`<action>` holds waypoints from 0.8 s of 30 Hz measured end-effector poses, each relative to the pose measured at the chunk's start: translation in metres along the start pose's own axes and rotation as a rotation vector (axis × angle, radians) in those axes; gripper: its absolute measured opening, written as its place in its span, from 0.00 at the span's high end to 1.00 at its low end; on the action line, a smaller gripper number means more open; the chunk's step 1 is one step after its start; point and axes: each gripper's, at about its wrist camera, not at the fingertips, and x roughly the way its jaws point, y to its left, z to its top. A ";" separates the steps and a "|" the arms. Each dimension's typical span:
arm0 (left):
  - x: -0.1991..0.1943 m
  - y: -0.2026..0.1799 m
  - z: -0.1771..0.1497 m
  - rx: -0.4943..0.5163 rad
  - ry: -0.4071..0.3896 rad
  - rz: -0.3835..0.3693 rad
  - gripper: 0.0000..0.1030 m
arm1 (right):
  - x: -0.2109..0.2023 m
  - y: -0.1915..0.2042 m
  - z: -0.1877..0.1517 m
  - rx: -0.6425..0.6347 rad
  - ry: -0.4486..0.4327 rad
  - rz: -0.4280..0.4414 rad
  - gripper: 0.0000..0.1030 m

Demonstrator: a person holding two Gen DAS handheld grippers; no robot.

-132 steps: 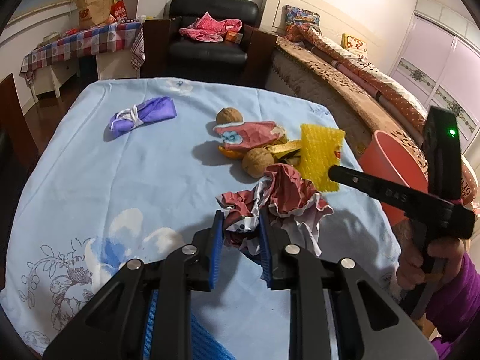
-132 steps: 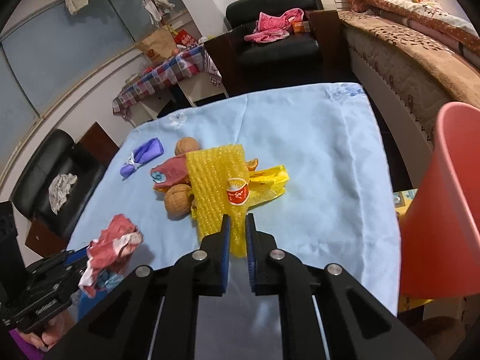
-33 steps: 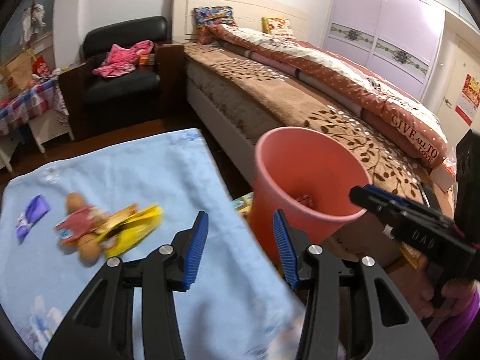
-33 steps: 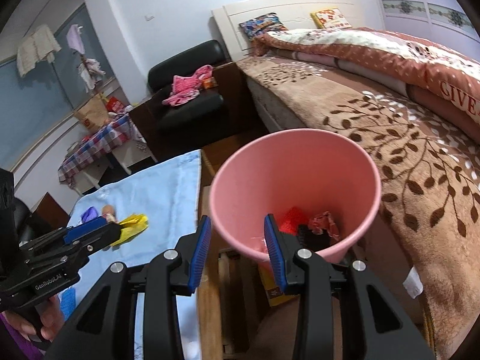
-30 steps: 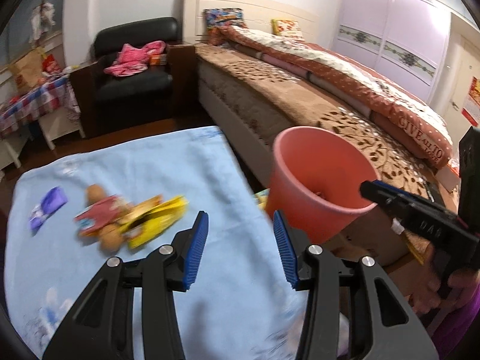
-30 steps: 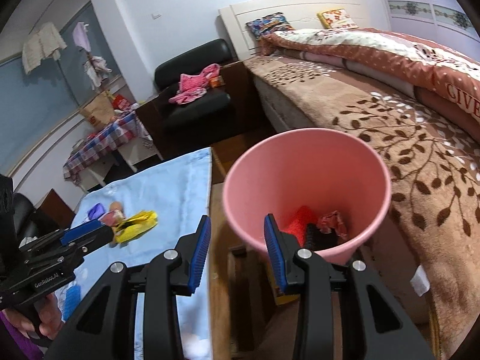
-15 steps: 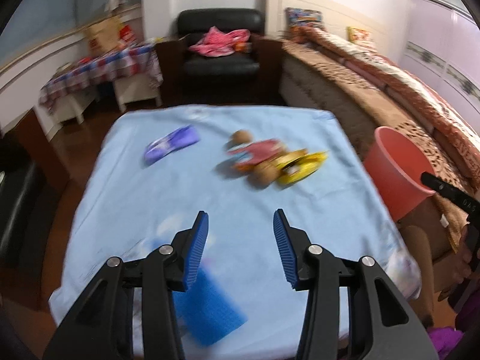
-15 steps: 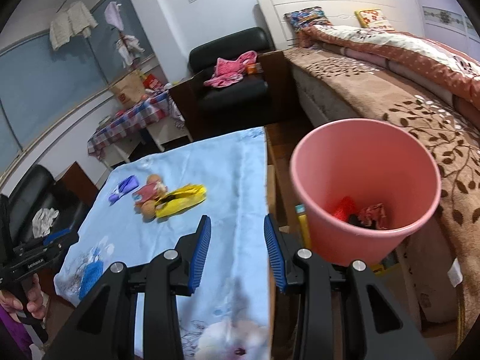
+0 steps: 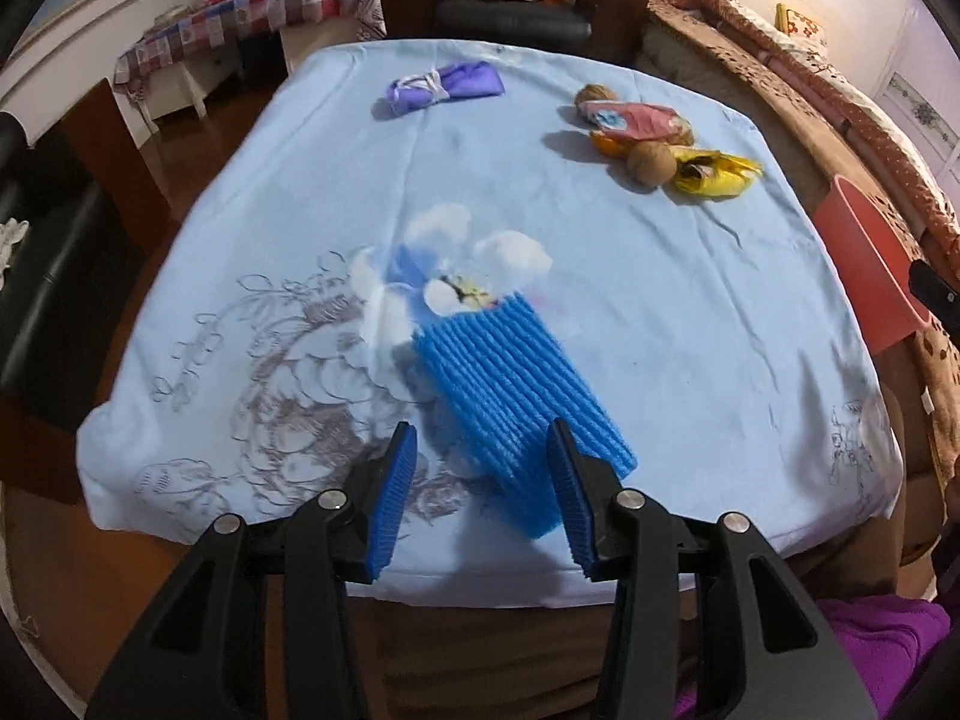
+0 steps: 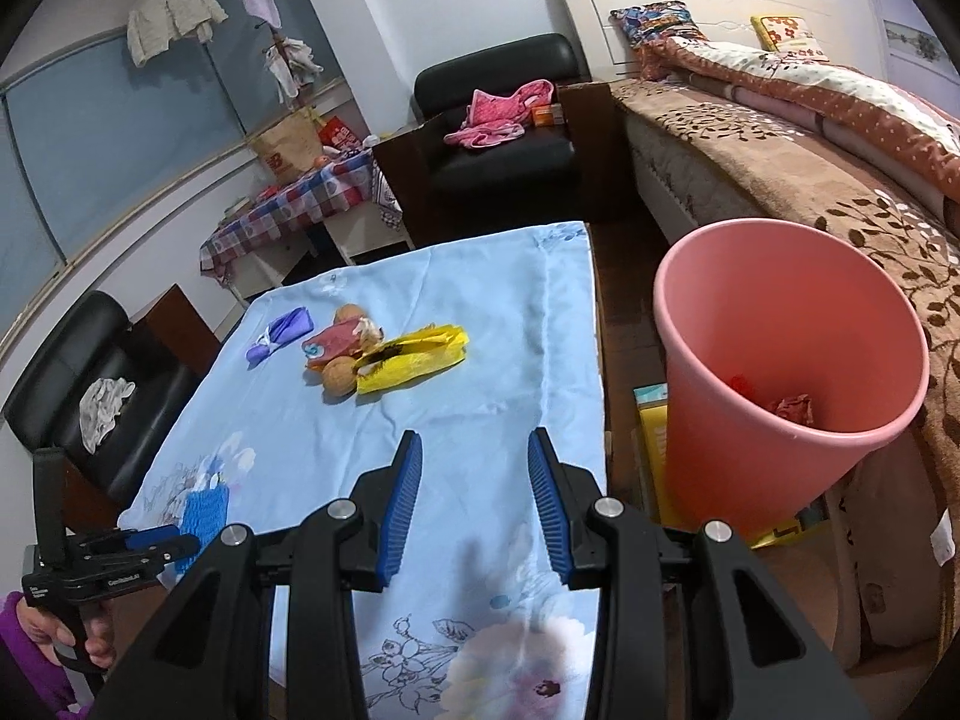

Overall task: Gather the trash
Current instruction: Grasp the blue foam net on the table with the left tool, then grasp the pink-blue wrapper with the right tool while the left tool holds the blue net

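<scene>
Two grippers, both with jaws apart and nothing held: the left gripper (image 9: 483, 480) hangs over a blue foam net sleeve (image 9: 510, 387) lying flat near the table's (image 9: 690, 312) front edge; the right gripper (image 10: 474, 492) is above the tablecloth beside the pink bin (image 10: 780, 360). Farther back lie a yellow wrapper (image 10: 414, 363), walnuts (image 9: 651, 163), a pink wrapper (image 9: 636, 120) and a purple bag (image 9: 444, 87).
</scene>
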 end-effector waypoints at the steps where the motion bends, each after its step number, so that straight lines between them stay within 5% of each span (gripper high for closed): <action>1: 0.000 -0.001 0.000 0.004 -0.005 -0.005 0.56 | 0.001 0.001 0.000 -0.003 0.002 0.001 0.65; 3: 0.001 -0.004 -0.001 0.022 -0.017 -0.008 0.57 | 0.002 0.003 -0.001 -0.005 0.007 0.006 0.65; 5: -0.001 -0.006 -0.001 0.033 -0.032 -0.011 0.80 | 0.003 0.005 -0.002 -0.006 0.011 0.016 0.65; 8: -0.007 -0.006 0.004 0.043 -0.064 -0.004 0.95 | 0.005 0.010 -0.001 -0.012 0.015 0.029 0.65; 16: -0.023 -0.003 0.031 0.035 -0.198 -0.033 0.95 | 0.030 0.026 0.011 -0.034 0.055 0.065 0.65; 24: -0.015 -0.002 0.059 0.014 -0.226 -0.107 0.95 | 0.079 0.053 0.050 -0.077 0.105 0.126 0.65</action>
